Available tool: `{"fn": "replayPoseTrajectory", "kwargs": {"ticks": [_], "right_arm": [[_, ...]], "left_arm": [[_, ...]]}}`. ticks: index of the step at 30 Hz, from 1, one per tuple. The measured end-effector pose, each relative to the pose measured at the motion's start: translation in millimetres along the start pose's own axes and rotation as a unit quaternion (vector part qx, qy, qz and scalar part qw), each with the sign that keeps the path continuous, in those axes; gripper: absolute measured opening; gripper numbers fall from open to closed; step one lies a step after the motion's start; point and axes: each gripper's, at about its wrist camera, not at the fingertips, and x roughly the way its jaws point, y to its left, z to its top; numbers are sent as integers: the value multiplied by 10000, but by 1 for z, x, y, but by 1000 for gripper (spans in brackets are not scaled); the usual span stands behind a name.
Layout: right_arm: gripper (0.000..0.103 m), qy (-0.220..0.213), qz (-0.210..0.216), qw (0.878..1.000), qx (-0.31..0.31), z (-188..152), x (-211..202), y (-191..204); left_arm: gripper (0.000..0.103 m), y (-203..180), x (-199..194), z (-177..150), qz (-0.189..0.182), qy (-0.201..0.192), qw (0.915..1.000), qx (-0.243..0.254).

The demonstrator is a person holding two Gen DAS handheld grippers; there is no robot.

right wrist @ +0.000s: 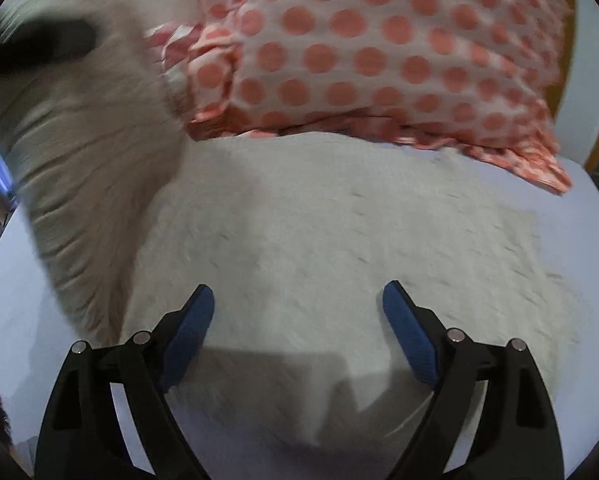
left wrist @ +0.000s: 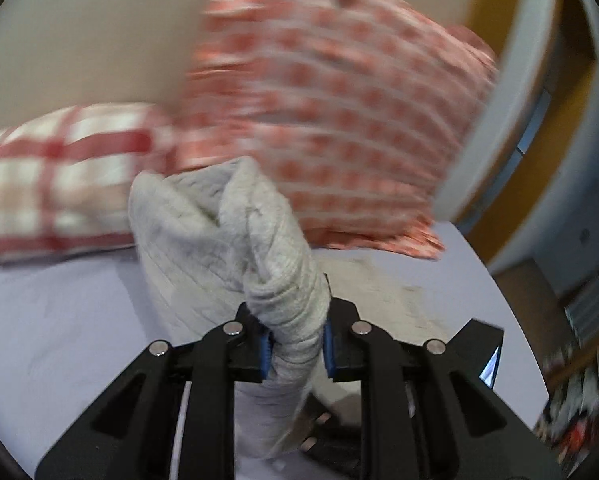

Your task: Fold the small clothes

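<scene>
My left gripper [left wrist: 295,350] is squeezed tight on a bunched-up end of the grey knit cloth [right wrist: 339,240], lifted up off the bed sheet [left wrist: 59,320], and I think I hold it high like this so I can swing that end over and fold it. My right gripper [right wrist: 298,294] is spread wide with nothing in it, just above the flat part of the cloth. That flat part lies on the sheet, right in front of the spotty pillow [right wrist: 379,40].

The knit garment [right wrist: 339,248] lies on the bed sheet [right wrist: 11,300], the dotted pillow [right wrist: 379,48] behind it.
</scene>
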Motion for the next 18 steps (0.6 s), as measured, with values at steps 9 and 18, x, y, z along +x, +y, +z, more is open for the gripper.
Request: {"fn": "replayPoseTrajectory", "kwargs": {"ticks": [9,18], "right_arm": [[88,-113,-985,9949,193,-67,-67,-75],[88,-205,-1446,9873,619,-76,-91,-128]], "left_arm": [[18,-115,83,-38,-1057,983,9861,818],[18,-128,85,-66,-946,1122,9807,1291]]}}
